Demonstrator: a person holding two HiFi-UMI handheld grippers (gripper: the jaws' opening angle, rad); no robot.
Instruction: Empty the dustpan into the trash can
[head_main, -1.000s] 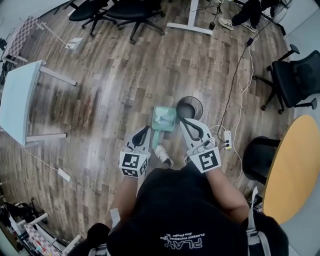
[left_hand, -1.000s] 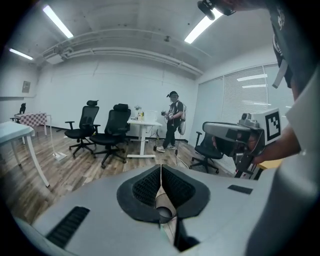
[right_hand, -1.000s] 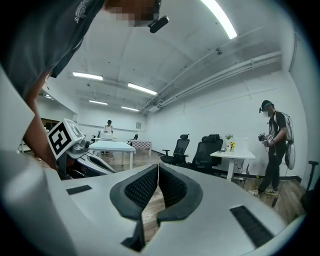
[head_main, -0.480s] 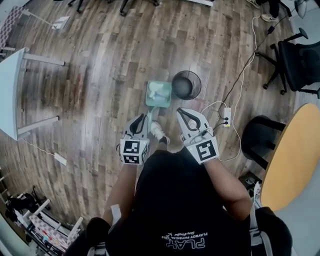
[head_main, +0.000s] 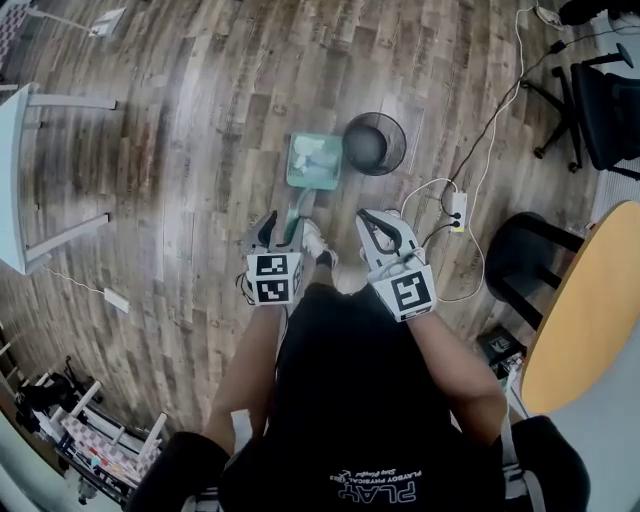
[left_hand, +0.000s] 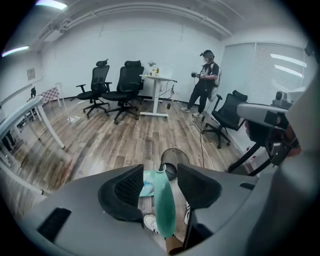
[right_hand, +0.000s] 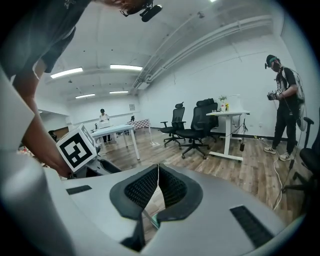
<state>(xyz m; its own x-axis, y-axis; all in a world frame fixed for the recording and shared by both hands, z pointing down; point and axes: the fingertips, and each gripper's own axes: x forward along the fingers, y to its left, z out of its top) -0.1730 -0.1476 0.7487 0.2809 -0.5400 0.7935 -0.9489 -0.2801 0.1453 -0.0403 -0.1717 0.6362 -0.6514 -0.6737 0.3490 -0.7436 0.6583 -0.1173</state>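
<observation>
Teal plastic dustpan (head_main: 313, 162), rnd mesh bin (head_main: 398, 130)

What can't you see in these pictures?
The dustpan load: head view, too small, only pale bits.
The trash can inside: head view, dark, small.
Part of the dustpan: left gripper view, behind the left gripper, its jaws just opening around the handle.
The trash can: right gripper view, behind the right gripper.

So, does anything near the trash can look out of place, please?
Nothing is spilled. The dustpan holds pale litter beside the trash can; a power strip with loose cables sprawls on the floor nearby.
</observation>
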